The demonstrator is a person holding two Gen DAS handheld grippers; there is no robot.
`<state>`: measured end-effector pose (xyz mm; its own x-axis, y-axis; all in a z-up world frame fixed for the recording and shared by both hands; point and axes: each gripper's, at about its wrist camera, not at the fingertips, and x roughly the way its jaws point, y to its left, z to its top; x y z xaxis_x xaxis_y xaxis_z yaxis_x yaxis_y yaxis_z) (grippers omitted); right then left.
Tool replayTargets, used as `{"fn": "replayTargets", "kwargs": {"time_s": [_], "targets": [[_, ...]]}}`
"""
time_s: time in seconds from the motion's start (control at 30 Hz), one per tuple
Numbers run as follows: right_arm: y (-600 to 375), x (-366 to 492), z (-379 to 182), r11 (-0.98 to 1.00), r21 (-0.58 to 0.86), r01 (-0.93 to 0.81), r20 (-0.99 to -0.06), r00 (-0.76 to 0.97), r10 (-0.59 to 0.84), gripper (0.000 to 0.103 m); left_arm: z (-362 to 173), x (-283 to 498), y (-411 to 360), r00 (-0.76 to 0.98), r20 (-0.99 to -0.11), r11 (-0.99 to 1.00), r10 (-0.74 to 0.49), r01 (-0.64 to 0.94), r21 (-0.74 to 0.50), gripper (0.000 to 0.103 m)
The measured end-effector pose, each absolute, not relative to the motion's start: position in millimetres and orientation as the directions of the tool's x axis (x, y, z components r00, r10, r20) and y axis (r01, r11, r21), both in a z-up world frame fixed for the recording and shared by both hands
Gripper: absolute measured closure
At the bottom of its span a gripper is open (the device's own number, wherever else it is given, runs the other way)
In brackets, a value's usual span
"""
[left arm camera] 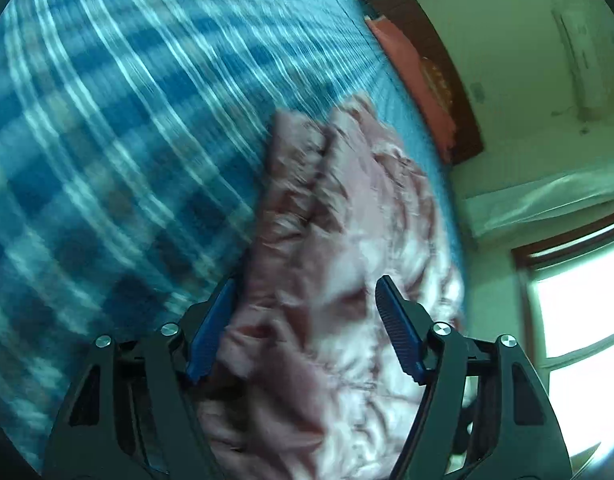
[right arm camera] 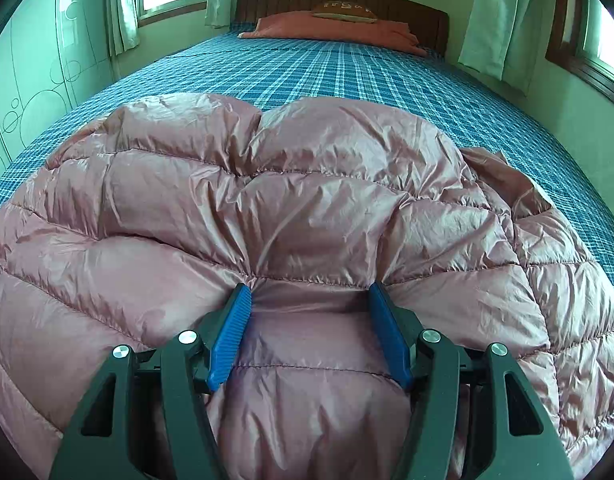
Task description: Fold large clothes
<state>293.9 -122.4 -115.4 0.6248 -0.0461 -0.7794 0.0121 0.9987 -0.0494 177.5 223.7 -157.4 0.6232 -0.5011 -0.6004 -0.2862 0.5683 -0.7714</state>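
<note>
Pink quilted jacket (right arm camera: 307, 208) lies spread on blue plaid bed (right arm camera: 347, 68). Right gripper (right arm camera: 309, 296) fingers wide apart, pressed into jacket fabric, nothing clamped. Left gripper (left arm camera: 307, 292) fingers also spread wide over jacket (left arm camera: 339, 240); view motion-blurred, contact unclear.

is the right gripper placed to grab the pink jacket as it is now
Probably yes: the right gripper is open, its blue pads pressed against the pink down jacket with quilted fabric between them and nothing blocking.
</note>
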Motion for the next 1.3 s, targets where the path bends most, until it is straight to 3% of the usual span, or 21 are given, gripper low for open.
{"fn": "replayTargets", "kwargs": {"time_s": [0.33,0.47,0.53,0.63,1.03,1.3], "targets": [[-122,294,-115,0.999,-0.047,0.013,-0.779,0.626,-0.045,0.043,-153,195,204,0.627,-0.623,0.610,-0.468,-0.281,-0.741,0.038],[-122,294,-115,0.999,-0.050,0.014,-0.778,0.626,-0.048,0.043,-157,195,209,0.626,-0.621,0.580,-0.471,-0.311,-0.753,0.053],[-122,294,-114,0.999,-0.051,0.015,-0.778,0.626,-0.049,0.043,-155,195,208,0.618,-0.623,0.596,-0.478,-0.293,-0.748,0.072],[-121,295,-114,0.998,-0.055,0.015,-0.778,0.626,-0.053,0.043,-136,192,199,0.638,-0.623,0.647,-0.452,-0.246,-0.721,0.083],[-132,294,-99,1.000,-0.017,0.025,-0.783,0.622,-0.029,0.043,-40,186,136,0.700,-0.558,0.747,-0.445,-0.054,-0.662,0.087],[-204,264,-61,0.993,0.040,0.112,-0.751,0.659,-0.045,0.042,16,184,56,0.678,-0.533,0.793,-0.507,0.125,-0.596,0.087]]}}
